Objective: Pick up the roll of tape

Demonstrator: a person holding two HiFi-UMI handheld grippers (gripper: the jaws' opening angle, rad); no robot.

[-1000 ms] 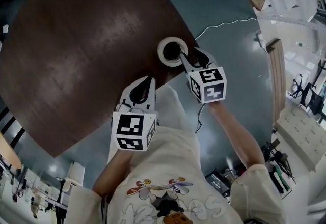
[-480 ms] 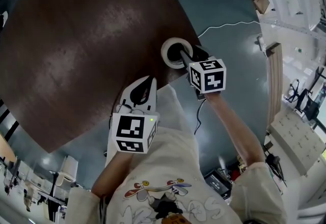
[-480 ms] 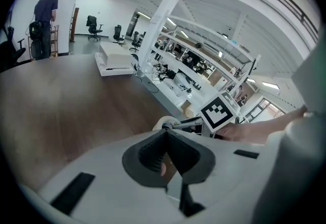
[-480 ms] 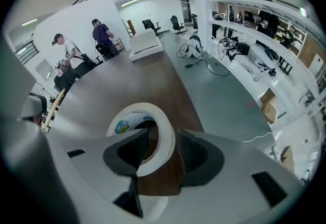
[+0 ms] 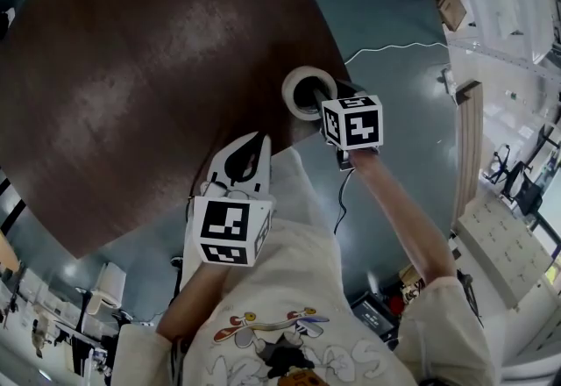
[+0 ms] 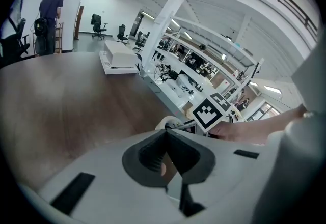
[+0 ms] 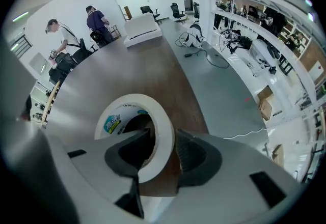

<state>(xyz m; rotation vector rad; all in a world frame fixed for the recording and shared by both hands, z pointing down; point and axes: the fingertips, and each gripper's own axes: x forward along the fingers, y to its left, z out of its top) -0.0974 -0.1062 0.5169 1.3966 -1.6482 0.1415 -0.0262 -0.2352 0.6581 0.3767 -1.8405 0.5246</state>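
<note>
Two tongs show in head view. Right tongs (image 5: pixel 312 100) point steeply down into the roll of tape (image 5: pixel 292 88), which lies by the worktop (image 5: pixel 158 86) edge. Left tongs (image 5: pixel 259 141) hang well apart from it. Step in hand, by the look: closing on the roll, pre-lift.

Left gripper view: left tongs (image 6: pixel 165 132) have tips together, nothing btwn them. The roll of tape (image 6: pixel 164 124) lies beyond the tips.

Right gripper view: right tongs (image 7: pixel 164 134) stand wide apart and have just been closing. The wall of the roll of tape (image 7: pixel 133 100) is btwn them, one jaw inside the core, the other outside. A sliver of worktop shows btwn outer pad & wall, so no clamp yet. Next move prob. calls for squeezing the wall firm, then a straight lift.
</note>
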